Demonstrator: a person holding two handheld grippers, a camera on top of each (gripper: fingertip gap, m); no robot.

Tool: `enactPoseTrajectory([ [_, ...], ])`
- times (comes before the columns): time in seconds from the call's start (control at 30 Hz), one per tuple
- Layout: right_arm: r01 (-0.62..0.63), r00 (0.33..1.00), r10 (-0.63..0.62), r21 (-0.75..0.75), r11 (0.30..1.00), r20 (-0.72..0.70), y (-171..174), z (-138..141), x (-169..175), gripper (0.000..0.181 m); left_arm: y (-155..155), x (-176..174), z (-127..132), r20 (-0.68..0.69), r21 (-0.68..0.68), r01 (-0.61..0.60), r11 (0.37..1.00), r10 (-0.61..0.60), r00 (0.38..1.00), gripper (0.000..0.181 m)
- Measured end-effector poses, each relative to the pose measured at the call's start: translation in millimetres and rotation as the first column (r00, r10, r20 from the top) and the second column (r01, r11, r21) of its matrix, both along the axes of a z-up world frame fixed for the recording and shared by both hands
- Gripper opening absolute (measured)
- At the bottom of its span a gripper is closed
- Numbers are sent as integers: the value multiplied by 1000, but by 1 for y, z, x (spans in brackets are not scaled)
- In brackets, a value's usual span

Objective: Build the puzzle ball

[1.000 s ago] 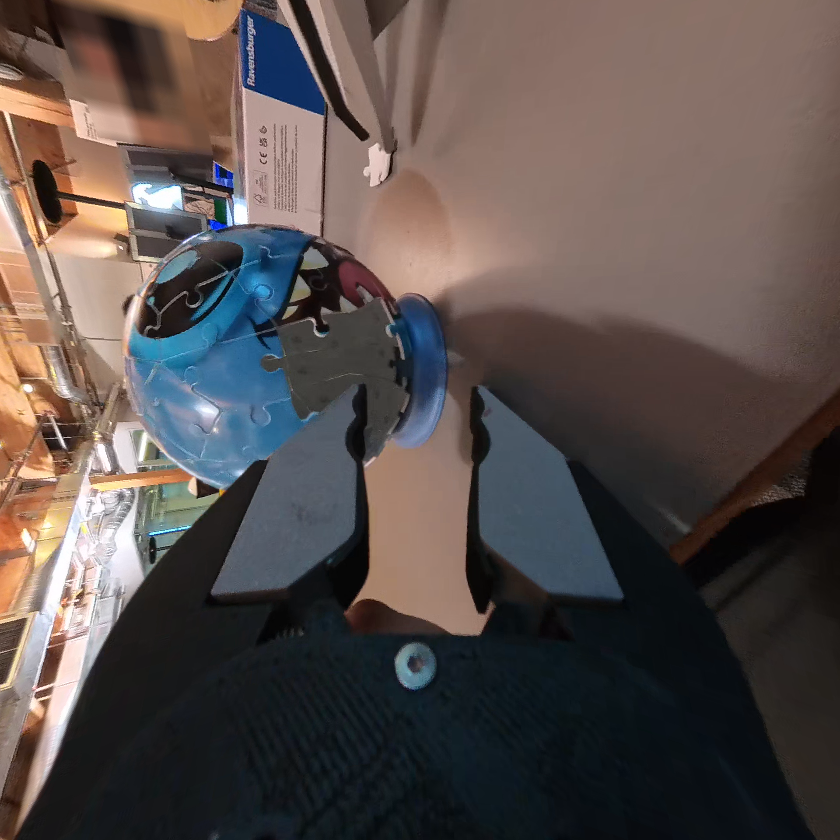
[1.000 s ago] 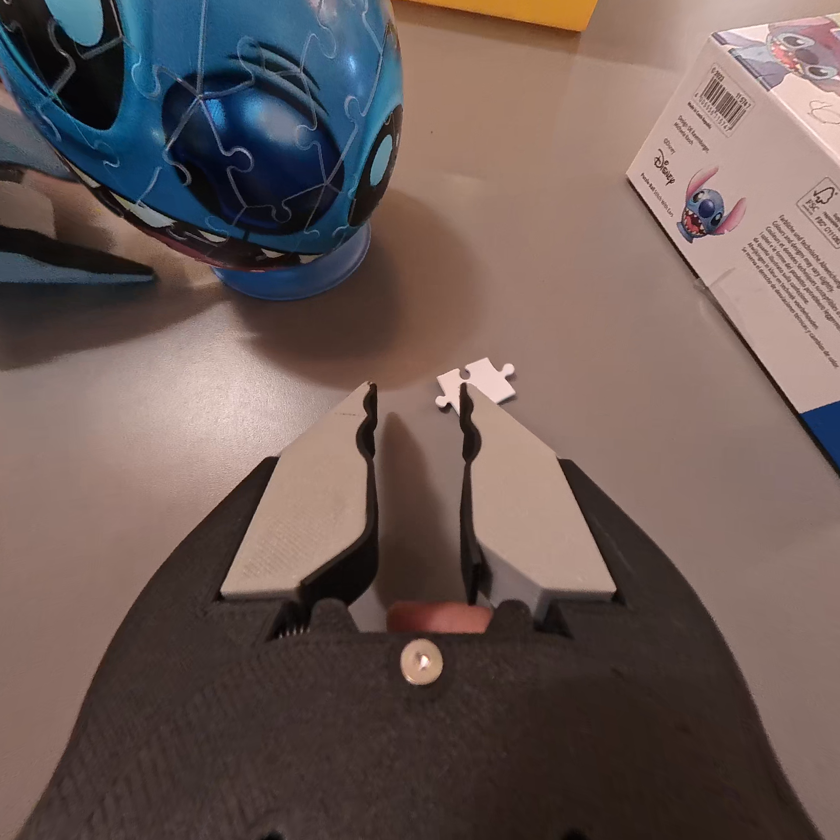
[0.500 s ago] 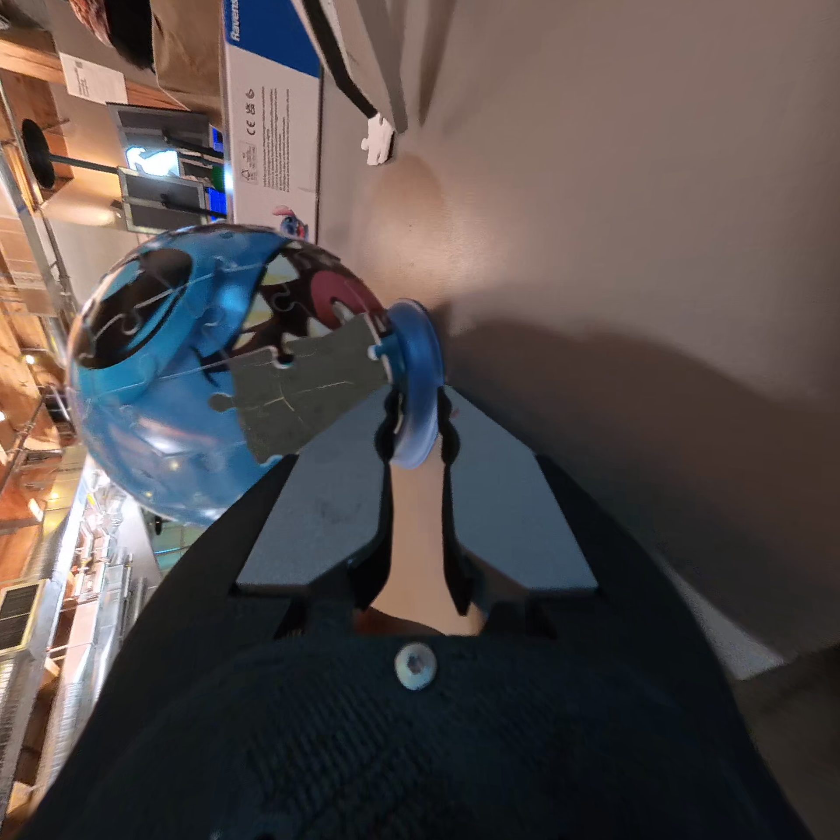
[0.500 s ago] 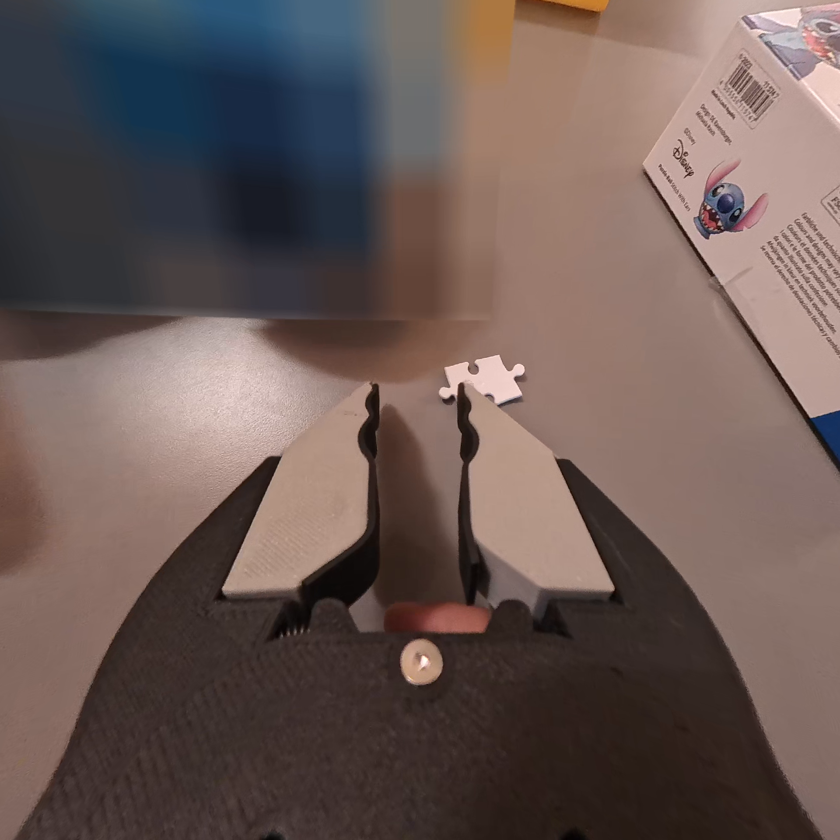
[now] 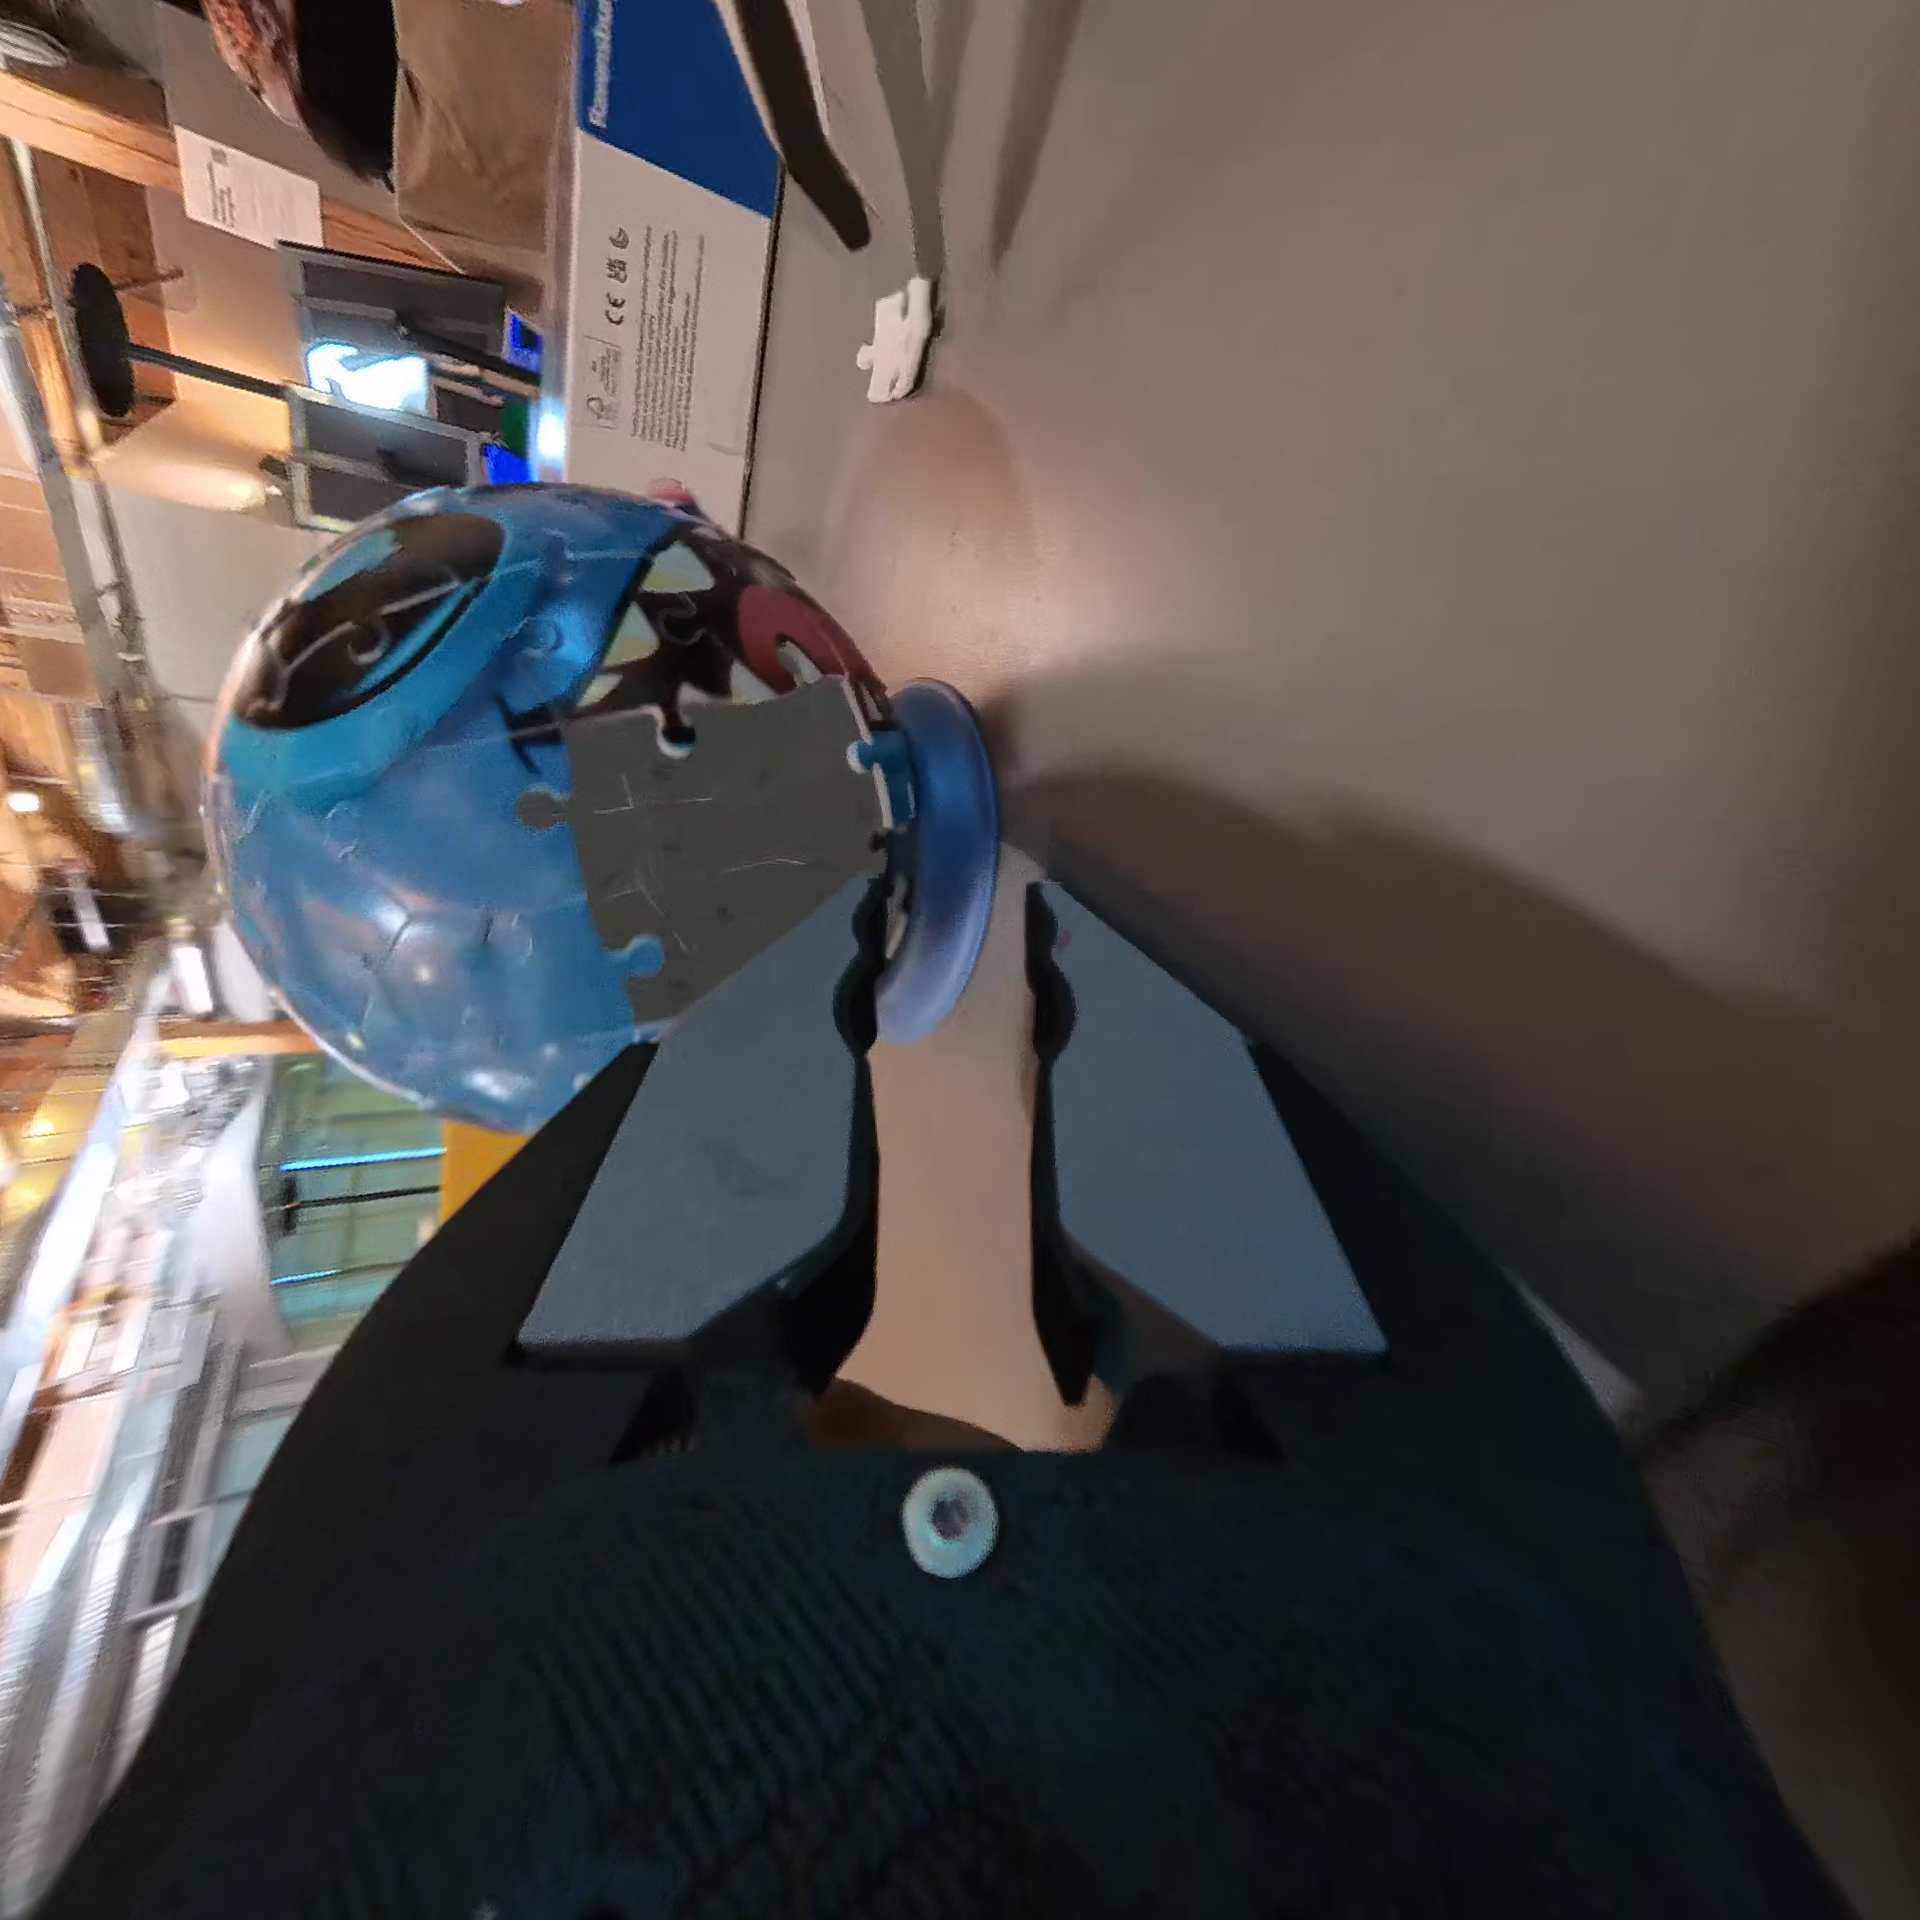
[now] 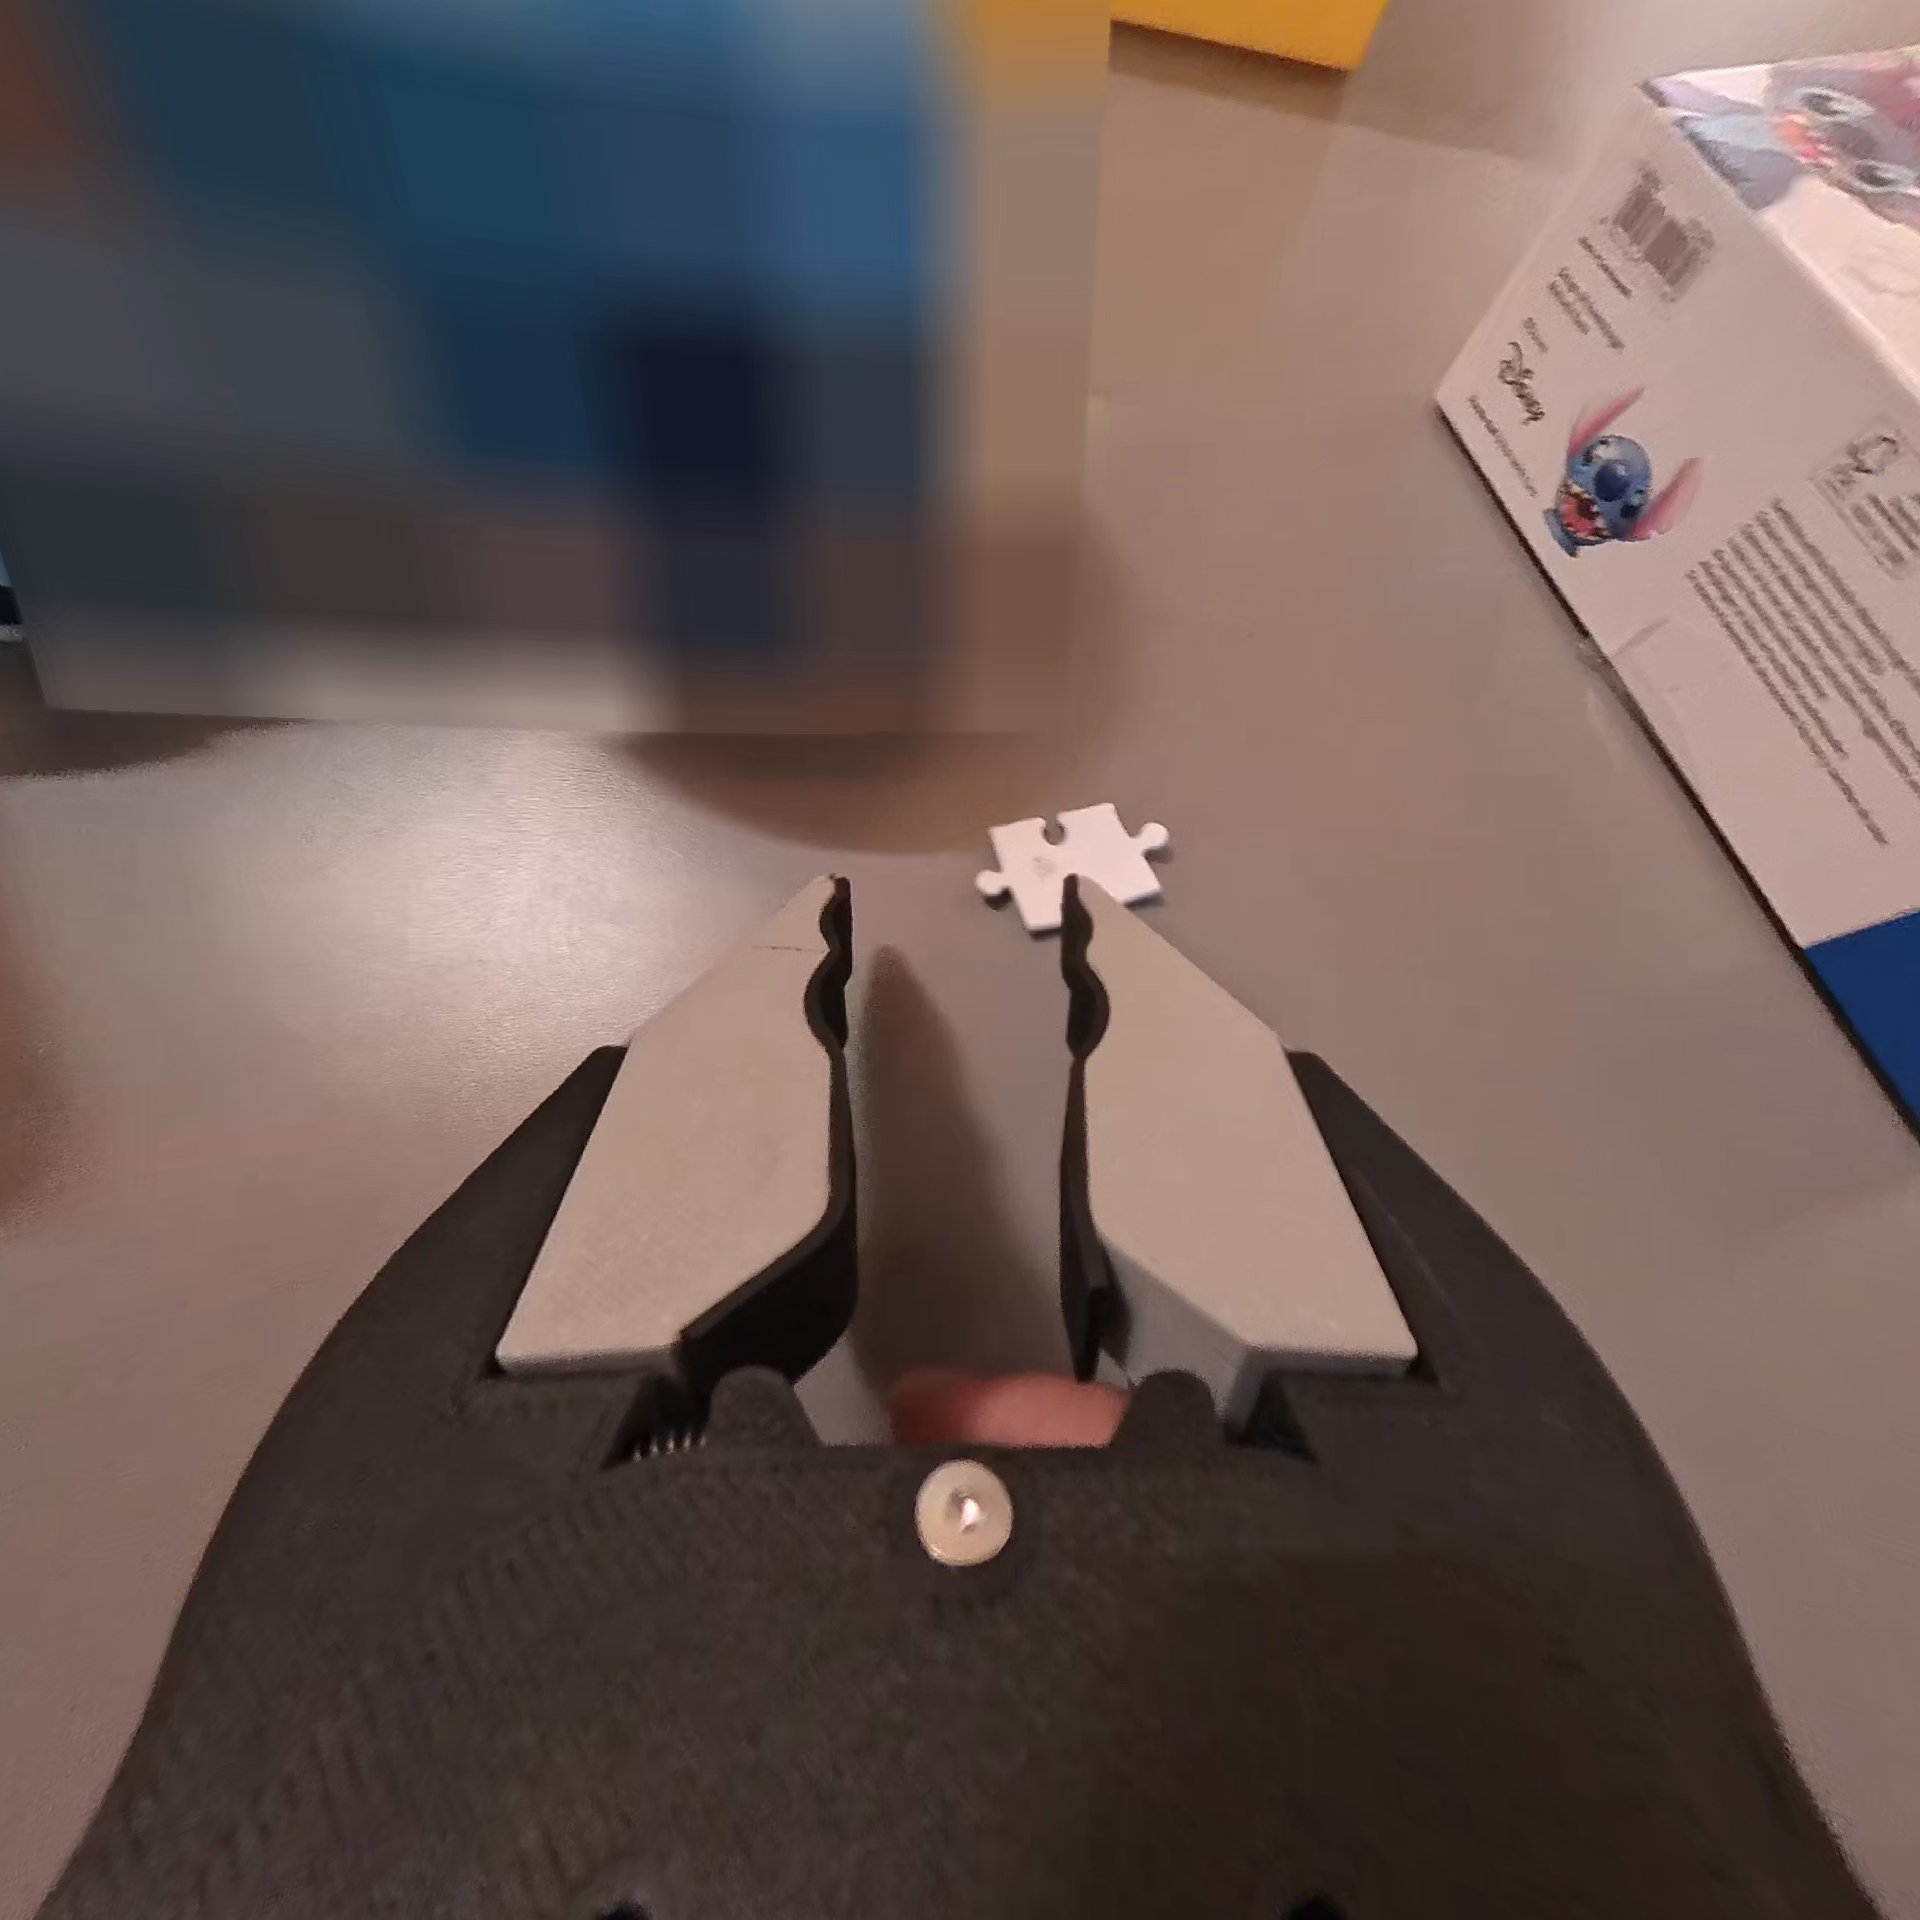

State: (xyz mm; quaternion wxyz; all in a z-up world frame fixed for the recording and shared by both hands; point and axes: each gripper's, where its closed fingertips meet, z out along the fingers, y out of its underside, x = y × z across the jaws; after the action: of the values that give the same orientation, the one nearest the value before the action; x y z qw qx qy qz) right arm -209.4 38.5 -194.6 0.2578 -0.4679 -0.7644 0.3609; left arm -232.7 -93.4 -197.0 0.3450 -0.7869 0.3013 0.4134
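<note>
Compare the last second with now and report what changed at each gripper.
The left gripper moved in from beside the puzzle ball and now straddles the rim of its blue stand, jaws narrower but not visibly clamped. The right gripper edged towards the white puzzle piece, its jaws still apart and empty. The piece and the box stayed on the table.

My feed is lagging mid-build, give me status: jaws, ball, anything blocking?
Left gripper jaws open around the blue stand. Right gripper open, empty, by the loose white piece. Puzzle ball has a gap. Nothing blocking.
</note>
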Motion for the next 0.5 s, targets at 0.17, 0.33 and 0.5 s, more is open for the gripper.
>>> enactPoseTrajectory([
  [0.17,54,998,-53,-30,998,15,19,-3,3,50,-29,22,5,255,26,63,998,-67,965,36],
  [0.33,55,998,-53,-44,998,35,19,-5,-3,73,-48,20,5,375,63,53,997,-73,924,38],
  [0.5,33,995,-34,13,999,90,13,-16,-21,73,-53,21,0,377,80,47,996,-74,923,32],
])
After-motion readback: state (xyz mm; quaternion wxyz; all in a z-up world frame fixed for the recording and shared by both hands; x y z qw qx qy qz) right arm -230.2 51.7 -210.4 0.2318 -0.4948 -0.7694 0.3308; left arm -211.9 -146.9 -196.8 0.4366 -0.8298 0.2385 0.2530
